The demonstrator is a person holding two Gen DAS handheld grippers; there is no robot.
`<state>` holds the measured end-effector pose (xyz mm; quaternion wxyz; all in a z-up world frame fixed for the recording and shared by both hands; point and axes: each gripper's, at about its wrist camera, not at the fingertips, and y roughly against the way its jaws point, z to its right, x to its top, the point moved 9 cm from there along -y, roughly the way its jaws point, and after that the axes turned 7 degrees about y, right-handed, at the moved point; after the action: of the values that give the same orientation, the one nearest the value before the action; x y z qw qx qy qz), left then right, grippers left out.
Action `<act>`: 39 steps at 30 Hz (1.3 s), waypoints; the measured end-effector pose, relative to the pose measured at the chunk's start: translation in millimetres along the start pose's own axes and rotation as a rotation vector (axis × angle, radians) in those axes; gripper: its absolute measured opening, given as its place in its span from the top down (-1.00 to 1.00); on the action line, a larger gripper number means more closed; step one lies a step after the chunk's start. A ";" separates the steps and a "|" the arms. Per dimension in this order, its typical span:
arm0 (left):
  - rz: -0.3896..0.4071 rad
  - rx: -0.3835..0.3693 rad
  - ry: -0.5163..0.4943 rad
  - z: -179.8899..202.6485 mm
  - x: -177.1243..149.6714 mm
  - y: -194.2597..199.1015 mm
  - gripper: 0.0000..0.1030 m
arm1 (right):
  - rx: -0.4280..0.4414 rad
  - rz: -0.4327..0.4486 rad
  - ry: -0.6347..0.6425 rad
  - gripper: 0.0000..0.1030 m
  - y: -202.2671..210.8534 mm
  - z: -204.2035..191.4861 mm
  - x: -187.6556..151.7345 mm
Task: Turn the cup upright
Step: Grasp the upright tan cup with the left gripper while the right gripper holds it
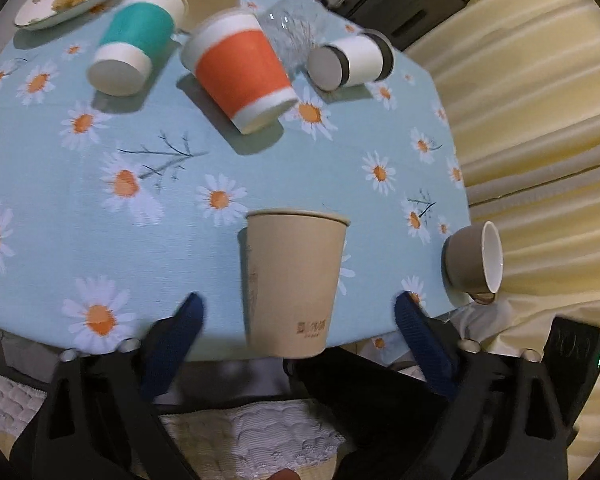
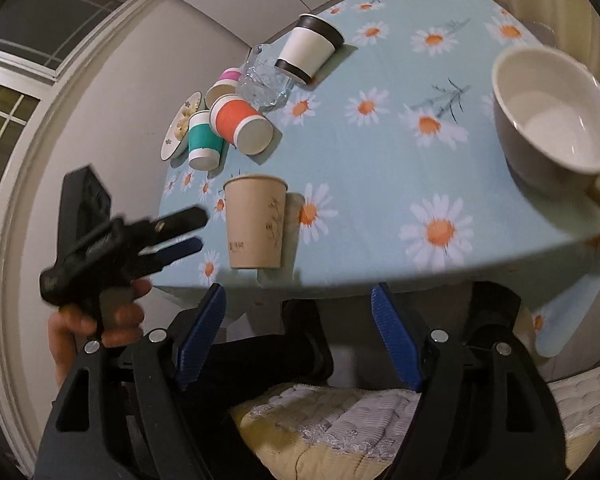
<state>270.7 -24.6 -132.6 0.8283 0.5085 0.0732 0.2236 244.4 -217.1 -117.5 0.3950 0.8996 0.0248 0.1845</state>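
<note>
A beige paper cup [image 1: 292,280] stands upright near the table's front edge, also in the right wrist view [image 2: 254,222]. My left gripper [image 1: 300,304] is open, its blue fingers either side of the cup and apart from it; it shows from the side in the right wrist view [image 2: 190,230], just left of the cup. My right gripper [image 2: 298,300] is open and empty, below the table edge. An orange cup [image 1: 242,74], a teal cup [image 1: 134,42] and a white cup with dark bands [image 1: 350,62] lie on their sides.
A grey ceramic cup [image 1: 474,258] lies on its side at the table's right edge, large in the right wrist view [image 2: 552,120]. A glass [image 1: 288,34], another beige cup [image 1: 210,0] and a plate of food [image 1: 40,12] sit at the back. The daisy tablecloth [image 1: 100,208] covers the table.
</note>
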 end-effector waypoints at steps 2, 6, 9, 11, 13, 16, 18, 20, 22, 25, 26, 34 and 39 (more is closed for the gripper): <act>-0.035 0.023 0.005 1.7 -1.0 -12.0 -0.55 | 0.009 0.000 0.007 -0.45 -4.6 0.4 -5.5; -0.050 0.088 -0.024 3.8 0.1 -26.6 -0.31 | 0.015 -0.010 0.033 -0.45 -14.0 -1.9 -10.7; -0.060 0.112 -0.023 3.5 2.5 -34.8 -0.20 | 0.028 -0.019 0.044 -0.45 -20.0 -2.5 -12.6; -0.063 0.129 -0.027 1.7 4.3 -38.9 -0.17 | 0.040 -0.025 0.044 -0.45 -22.3 -2.8 -14.2; -0.065 0.142 -0.031 -0.1 4.9 -40.8 -0.14 | 0.048 -0.028 0.045 -0.45 -23.6 -3.0 -15.9; -0.058 0.152 -0.044 1.5 6.9 -42.1 -0.14 | 0.051 -0.033 0.040 -0.45 -27.0 -1.2 -16.7; -0.055 0.154 -0.044 1.9 7.3 -41.8 -0.14 | 0.056 -0.040 0.035 -0.45 -29.8 -0.4 -17.9; -0.054 0.151 -0.046 2.1 7.7 -41.2 -0.13 | 0.057 -0.044 0.038 -0.45 -30.8 -1.2 -18.7; -0.052 0.145 -0.046 2.0 7.3 -39.0 -0.13 | 0.054 -0.039 0.046 -0.45 -30.1 -3.1 -18.1; -0.029 0.131 -0.057 4.7 7.7 -30.5 -0.13 | 0.028 -0.030 0.070 -0.45 -28.5 -5.1 -16.1; -0.015 0.128 -0.064 5.9 7.9 -26.5 -0.13 | 0.017 -0.025 0.080 -0.45 -27.6 -6.3 -14.9; 0.294 0.133 -0.183 11.4 18.9 17.2 -0.13 | -0.092 0.021 0.196 -0.45 -18.2 -22.3 -4.8; 0.570 0.144 -0.244 8.9 21.9 43.1 -0.13 | -0.132 0.037 0.232 -0.45 -16.7 -26.9 0.9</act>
<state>280.5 -5.6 -88.4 0.6968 0.5890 -0.1563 0.3782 237.4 -186.6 -112.6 0.4446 0.8444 0.0417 0.2959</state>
